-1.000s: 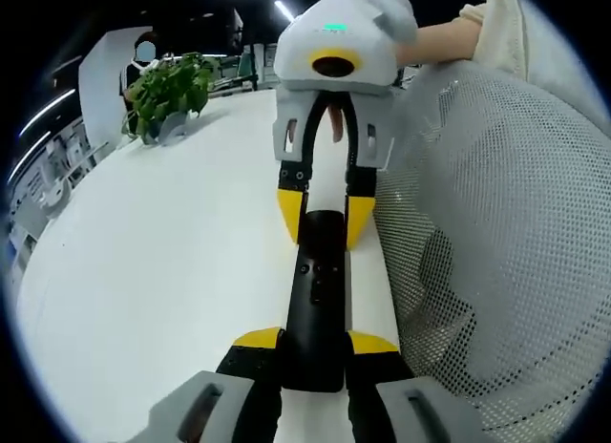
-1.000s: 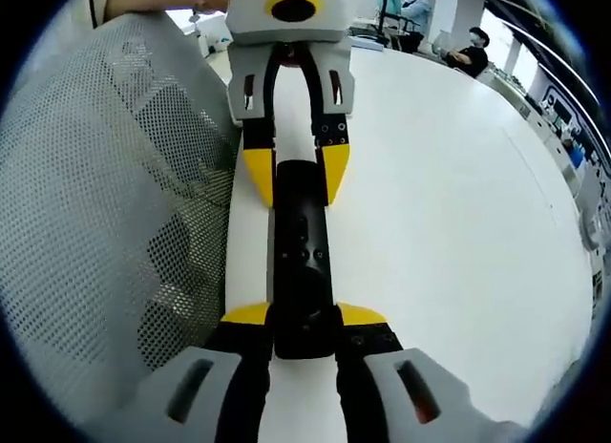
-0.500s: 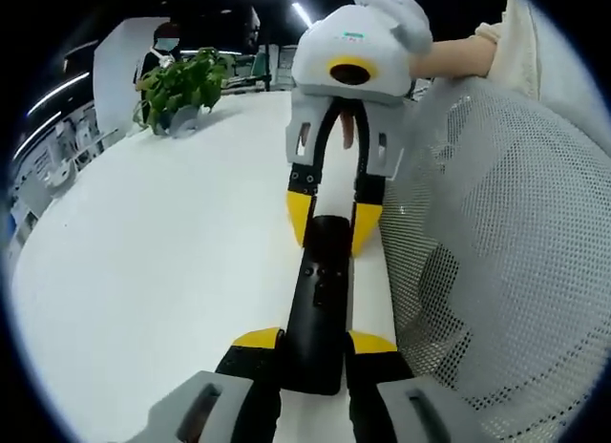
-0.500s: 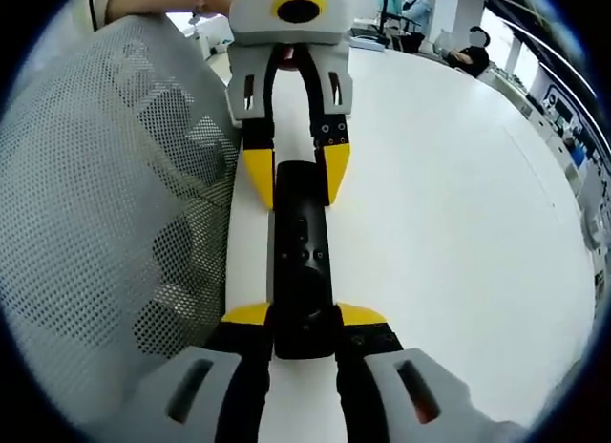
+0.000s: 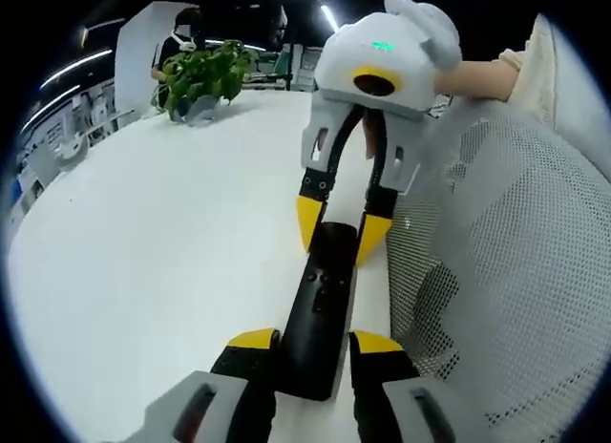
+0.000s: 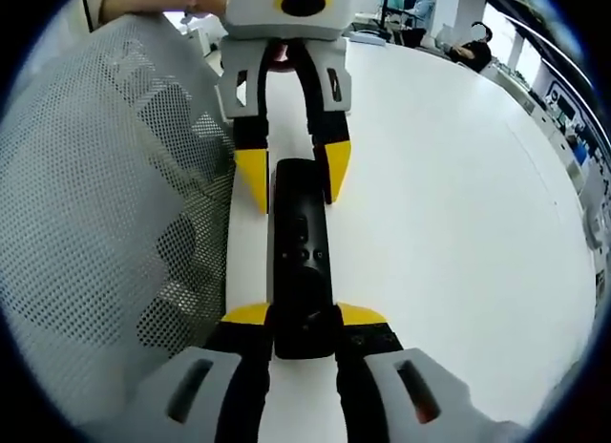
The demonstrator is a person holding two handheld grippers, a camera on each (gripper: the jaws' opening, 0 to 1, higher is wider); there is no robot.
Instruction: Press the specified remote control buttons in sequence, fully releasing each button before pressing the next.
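A slim black remote (image 5: pixel 320 309) lies lengthwise along the edge of a white table (image 5: pixel 143 233), buttons facing up. In the left gripper view, my left gripper (image 5: pixel 315 343) is shut on its near end, yellow tips on both sides. My right gripper (image 5: pixel 339 233) faces it from the far end, its yellow tips flanking the remote's other end. From the right gripper view the remote (image 6: pixel 302 262) runs away from my right gripper (image 6: pixel 304 316), which is shut on the near end. The left gripper (image 6: pixel 295 180) stands opposite, straddling the far end.
A white mesh chair back (image 5: pixel 496 271) rises right beside the remote and is also in the right gripper view (image 6: pixel 105 195). A potted plant (image 5: pixel 205 75) stands at the table's far side. A person's forearm (image 5: pixel 482 78) holds the right gripper. Open tabletop (image 6: pixel 449 223) spreads away from the chair.
The left gripper has tilted and turned, so its view swung and the remote now leans slightly right in it. The right gripper and the remote stay put.
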